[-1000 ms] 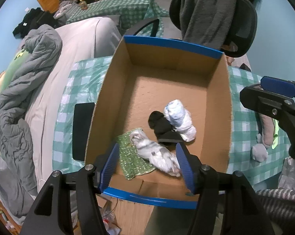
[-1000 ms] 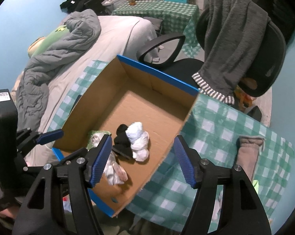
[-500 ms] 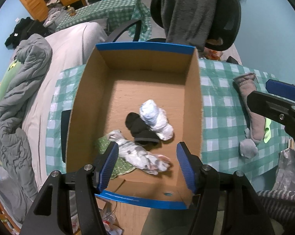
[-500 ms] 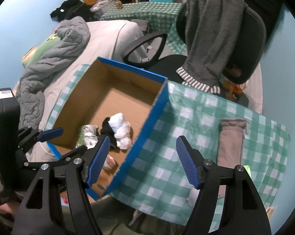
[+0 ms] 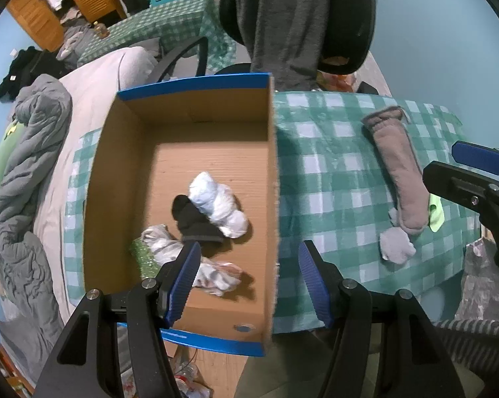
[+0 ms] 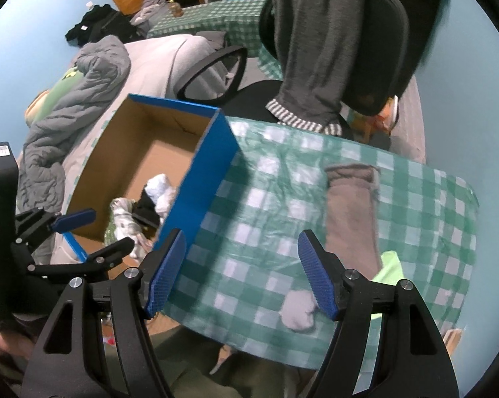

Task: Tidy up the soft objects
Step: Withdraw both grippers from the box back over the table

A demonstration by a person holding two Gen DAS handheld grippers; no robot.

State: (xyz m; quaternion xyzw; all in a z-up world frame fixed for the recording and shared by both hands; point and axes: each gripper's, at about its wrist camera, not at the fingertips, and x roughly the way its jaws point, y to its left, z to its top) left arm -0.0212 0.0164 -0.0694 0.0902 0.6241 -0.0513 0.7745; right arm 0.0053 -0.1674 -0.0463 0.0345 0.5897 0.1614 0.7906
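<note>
A cardboard box (image 5: 103, 179) with blue edges sits on the green checked table (image 5: 332, 172). Inside lie a white sock roll (image 5: 216, 202), a black sock (image 5: 193, 222), a grey-white patterned sock (image 5: 216, 275) and a green cloth (image 5: 143, 258). On the table to the right lie a long grey-brown sock (image 5: 402, 172), a small light grey sock (image 5: 395, 245) and a neon green item (image 5: 436, 212). My left gripper (image 5: 249, 278) is open and empty above the box's near right wall. My right gripper (image 6: 243, 275) is open and empty above the table, left of the grey-brown sock (image 6: 352, 219) and light grey sock (image 6: 297, 311).
An office chair (image 5: 349, 16) draped with a grey garment (image 5: 282, 23) stands behind the table. A bed with a grey duvet (image 5: 21, 179) lies to the left. A second checked table (image 5: 163, 30) and wooden doors are farther back. The box wall (image 6: 199, 185) rises left of the right gripper.
Both grippers have moved right, from over the box toward the table's right part. The socks on the table have come more into view. Both grippers stayed open.
</note>
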